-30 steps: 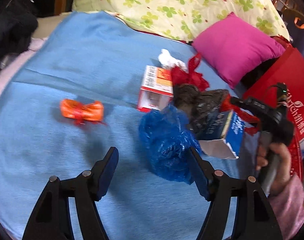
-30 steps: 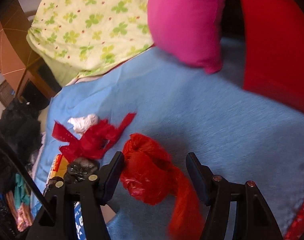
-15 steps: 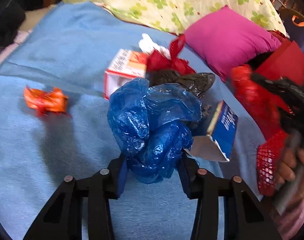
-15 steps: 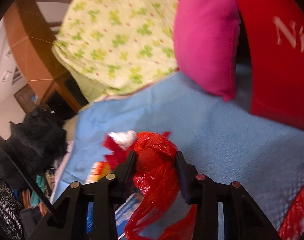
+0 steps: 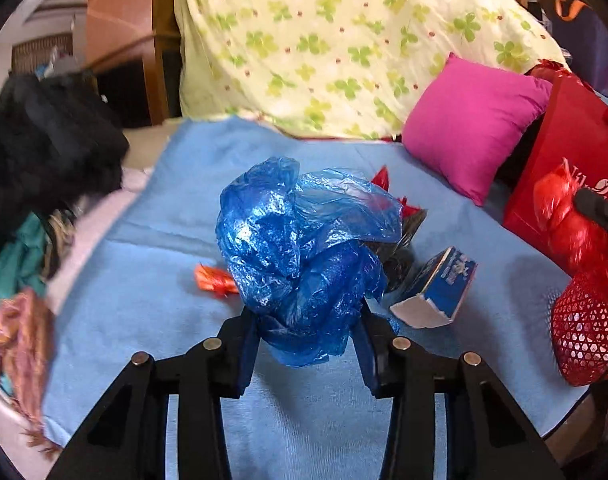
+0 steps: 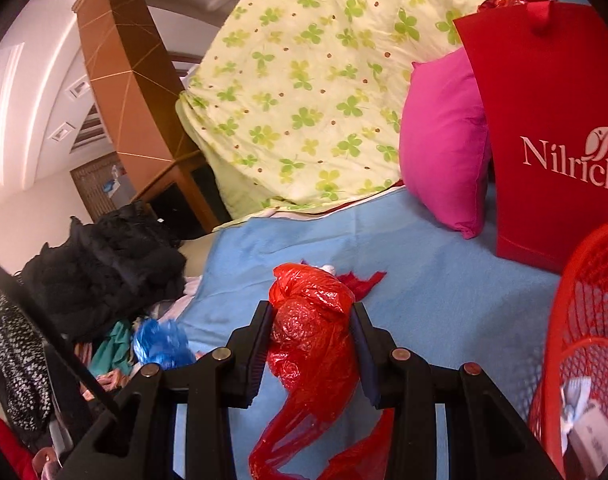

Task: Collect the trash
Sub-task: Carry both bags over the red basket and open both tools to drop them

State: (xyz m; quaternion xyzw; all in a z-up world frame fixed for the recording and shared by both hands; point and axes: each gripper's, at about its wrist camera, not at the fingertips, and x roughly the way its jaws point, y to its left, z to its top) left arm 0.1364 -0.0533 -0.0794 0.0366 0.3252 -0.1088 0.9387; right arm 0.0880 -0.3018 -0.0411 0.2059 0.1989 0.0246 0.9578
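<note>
Your left gripper (image 5: 305, 322) pinches a crumpled blue plastic bag (image 5: 304, 240), raised above the blue blanket (image 5: 152, 304). Your right gripper (image 6: 312, 330) pinches a red plastic bag (image 6: 311, 332) beside the red mesh basket (image 6: 579, 320). The red paper bag (image 6: 543, 80) reads "Nilrich"; lettering on the blue carton (image 5: 447, 284) is illegible.

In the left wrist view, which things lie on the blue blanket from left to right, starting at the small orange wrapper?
Orange wrapper → blue plastic bag, held in the left claw → blue and white carton → red mesh basket at the right edge.
</note>
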